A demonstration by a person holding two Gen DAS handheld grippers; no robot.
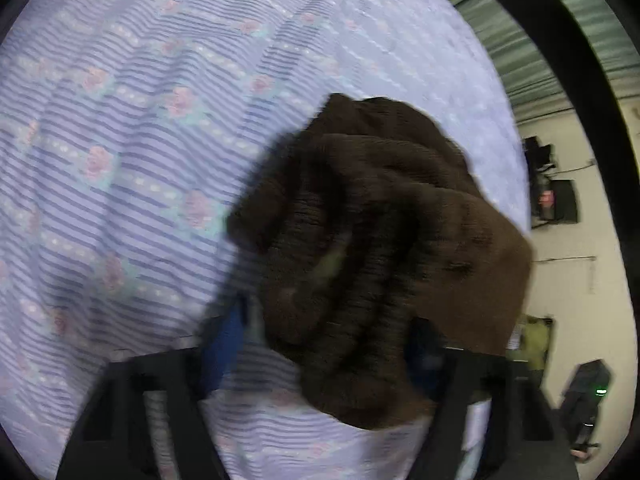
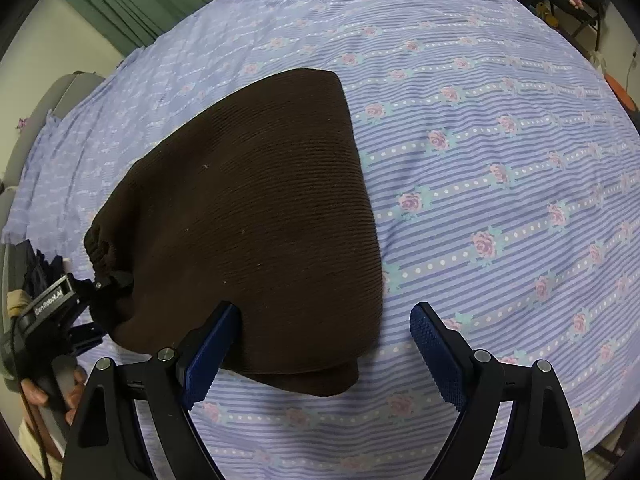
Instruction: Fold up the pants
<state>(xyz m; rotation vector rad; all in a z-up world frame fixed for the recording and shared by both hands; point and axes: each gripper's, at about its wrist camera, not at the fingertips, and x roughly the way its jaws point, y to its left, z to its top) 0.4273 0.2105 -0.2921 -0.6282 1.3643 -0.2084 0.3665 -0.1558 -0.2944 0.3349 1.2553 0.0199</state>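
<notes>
Pants already doubled on bedsheet, waistband bunched between part-spread left gripper, grip unclear; right gripper wide, empty; final fold judged pending.

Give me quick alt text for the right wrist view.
Folded dark brown pants lie on a lilac floral bedsheet. The right hand-held gripper stands open over their near edge, while the left hand-held gripper is at their elastic waistband.
</notes>
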